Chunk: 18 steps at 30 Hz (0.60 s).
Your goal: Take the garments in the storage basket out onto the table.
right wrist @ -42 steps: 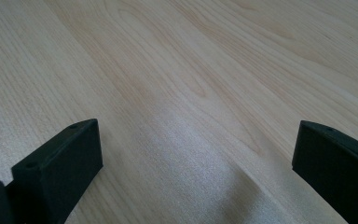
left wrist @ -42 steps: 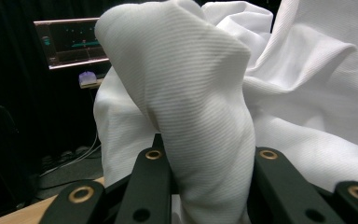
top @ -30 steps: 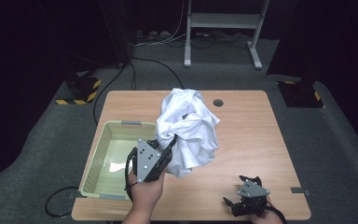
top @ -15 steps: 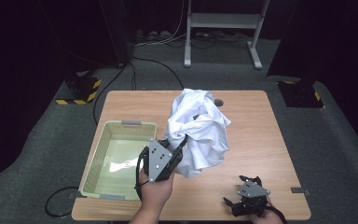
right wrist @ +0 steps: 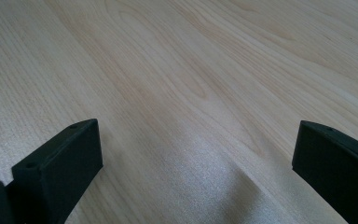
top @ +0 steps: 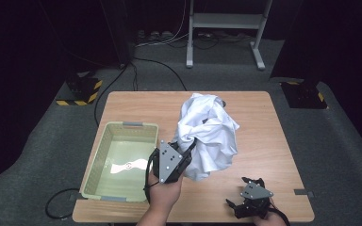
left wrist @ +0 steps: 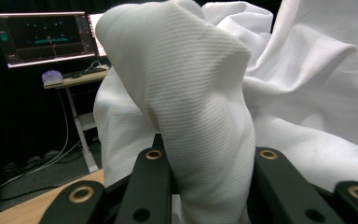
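A crumpled white cloth [top: 207, 134] hangs bunched over the middle of the wooden table [top: 264, 117], lifted by my left gripper [top: 185, 150], which is shut on a fold of it. In the left gripper view the ribbed white cloth [left wrist: 200, 102] is pinched between the two black jaws and fills most of the picture. My right gripper [top: 242, 202] rests low at the table's front right, open, with bare wood [right wrist: 186, 84] between its wide-apart jaws.
A pale green plastic basket [top: 101, 150] stands at the table's front left, just left of my left hand, with nothing in it. A small dark round spot [top: 223, 101] sits near the far edge behind the cloth. Monitors [left wrist: 42, 37] stand beyond the table.
My left gripper has carried the cloth to the right, away from the basket and toward the table's middle. The right gripper has stayed put.
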{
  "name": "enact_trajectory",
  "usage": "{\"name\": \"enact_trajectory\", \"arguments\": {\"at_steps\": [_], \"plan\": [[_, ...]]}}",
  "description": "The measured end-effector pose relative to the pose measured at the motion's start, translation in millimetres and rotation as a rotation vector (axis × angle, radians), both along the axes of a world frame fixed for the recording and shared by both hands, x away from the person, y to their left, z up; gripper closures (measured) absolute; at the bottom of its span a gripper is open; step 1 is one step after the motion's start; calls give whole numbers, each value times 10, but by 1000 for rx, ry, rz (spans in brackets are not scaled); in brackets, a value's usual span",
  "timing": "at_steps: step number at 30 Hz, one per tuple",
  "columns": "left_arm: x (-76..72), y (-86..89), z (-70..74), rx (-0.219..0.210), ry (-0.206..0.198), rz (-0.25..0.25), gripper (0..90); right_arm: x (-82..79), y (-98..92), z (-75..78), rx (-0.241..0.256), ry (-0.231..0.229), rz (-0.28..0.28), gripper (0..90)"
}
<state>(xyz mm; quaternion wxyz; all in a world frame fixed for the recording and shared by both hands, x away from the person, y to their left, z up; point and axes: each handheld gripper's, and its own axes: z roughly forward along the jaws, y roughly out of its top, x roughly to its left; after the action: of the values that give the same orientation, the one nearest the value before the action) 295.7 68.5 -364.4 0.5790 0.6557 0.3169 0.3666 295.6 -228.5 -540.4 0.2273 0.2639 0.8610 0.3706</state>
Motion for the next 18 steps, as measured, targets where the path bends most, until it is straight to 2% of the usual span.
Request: {"name": "enact_trajectory", "arguments": {"at_steps": [18], "plan": [[115, -137, -246, 17, 69, -10, 766, 1, -2, 1, 2, 2, 2, 9]]}}
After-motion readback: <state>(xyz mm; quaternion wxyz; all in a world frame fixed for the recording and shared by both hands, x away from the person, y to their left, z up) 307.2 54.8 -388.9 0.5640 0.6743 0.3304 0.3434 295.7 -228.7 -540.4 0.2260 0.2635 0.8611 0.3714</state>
